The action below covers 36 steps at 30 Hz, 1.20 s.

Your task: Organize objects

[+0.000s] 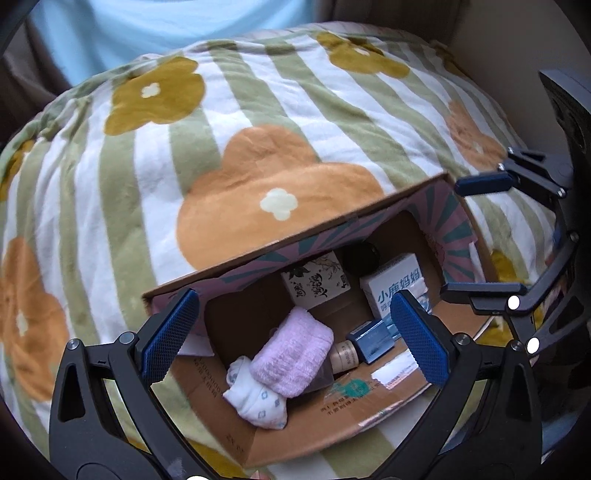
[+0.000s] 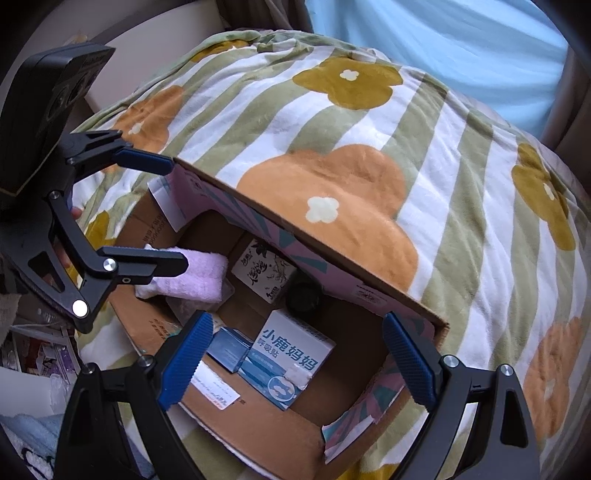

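The cardboard box (image 1: 369, 402) sat open on a flower-patterned striped blanket (image 1: 229, 147), filling the lower middle of both wrist views, its flaps folded outward with a pink and teal print on their inner faces. Inside it, in the left wrist view, a rolled pink towel (image 1: 293, 356) lay near the centre, touching a white patterned cloth bundle (image 1: 255, 398) at its 7 o'clock. At the towel's 12 o'clock stood a white carton with black calligraphy (image 1: 316, 282), and just beside that, at its 2 o'clock, a dark round object (image 1: 362, 256) too shadowed to identify. A white and blue box with Chinese lettering (image 1: 397, 288) lay at the towel's 2 o'clock, a small blue box (image 1: 371, 338) at its 3 o'clock, with a tan cylinder (image 1: 343, 356) between the towel and the small blue box. The left claw (image 1: 295, 339) hung above the box interior, released, its blue pads spread wide with nothing gripped. The right claw (image 2: 297, 362) hung likewise over the box's other end, spread wide and empty, above the lettered box. Each claw showed in the other's view over the box rim. Behind the blanket, at 12 o'clock, a pale blue fabric (image 1: 166, 26) showed.
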Tool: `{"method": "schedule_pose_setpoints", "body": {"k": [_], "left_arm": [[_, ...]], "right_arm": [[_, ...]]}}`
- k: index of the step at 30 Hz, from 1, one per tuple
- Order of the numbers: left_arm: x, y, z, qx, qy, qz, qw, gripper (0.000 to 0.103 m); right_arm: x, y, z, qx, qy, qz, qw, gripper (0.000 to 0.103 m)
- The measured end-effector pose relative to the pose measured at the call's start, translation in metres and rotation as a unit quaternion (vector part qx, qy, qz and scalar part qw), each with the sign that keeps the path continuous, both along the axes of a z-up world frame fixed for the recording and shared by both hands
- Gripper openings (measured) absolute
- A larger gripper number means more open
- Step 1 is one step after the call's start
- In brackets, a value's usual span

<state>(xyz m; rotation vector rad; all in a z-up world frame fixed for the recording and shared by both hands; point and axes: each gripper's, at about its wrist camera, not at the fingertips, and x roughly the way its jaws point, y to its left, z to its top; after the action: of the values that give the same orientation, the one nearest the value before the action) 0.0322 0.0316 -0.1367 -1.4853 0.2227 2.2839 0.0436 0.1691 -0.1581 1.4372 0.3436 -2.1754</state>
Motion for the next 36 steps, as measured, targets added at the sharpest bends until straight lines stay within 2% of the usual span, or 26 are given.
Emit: {"method": "schedule_pose_setpoints", "body": {"k": [6,10,13,16,20,25,36], "left_arm": [[0.003,-0.018,0.029,0.037,-0.001,0.088,0.9954,0.103],[0.003,-0.028,0.042,0.028,0.014,0.142,0.9894,0.103],[0.004,-0.031,0.051,0.007,0.038,0.167,0.9852,0.103],[0.004,-0.035,0.058,0.007,0.055,0.186,0.9810,0.103],[0.002,-0.039,0.062,0.004,0.073,0.200,0.9771,0.103],[-0.003,-0.045,0.059,0.013,0.076,0.206,0.9755,0.103],[-0.007,-0.051,0.047,0.004,0.066,0.209,0.9757,0.103]], "right_arm": [[0.001,0.003,0.033,-0.012,0.001,-0.089,0.996,0.092],[0.000,0.004,0.049,0.005,0.003,-0.150,0.989,0.092],[-0.001,0.007,0.055,0.008,0.003,-0.191,0.982,0.092],[-0.002,0.011,0.059,0.002,0.004,-0.225,0.974,0.092],[-0.008,0.014,0.060,0.008,0.013,-0.261,0.965,0.092],[-0.016,0.016,0.062,0.015,0.035,-0.287,0.957,0.092],[-0.025,0.013,0.062,0.017,0.042,-0.289,0.956,0.092]]}}
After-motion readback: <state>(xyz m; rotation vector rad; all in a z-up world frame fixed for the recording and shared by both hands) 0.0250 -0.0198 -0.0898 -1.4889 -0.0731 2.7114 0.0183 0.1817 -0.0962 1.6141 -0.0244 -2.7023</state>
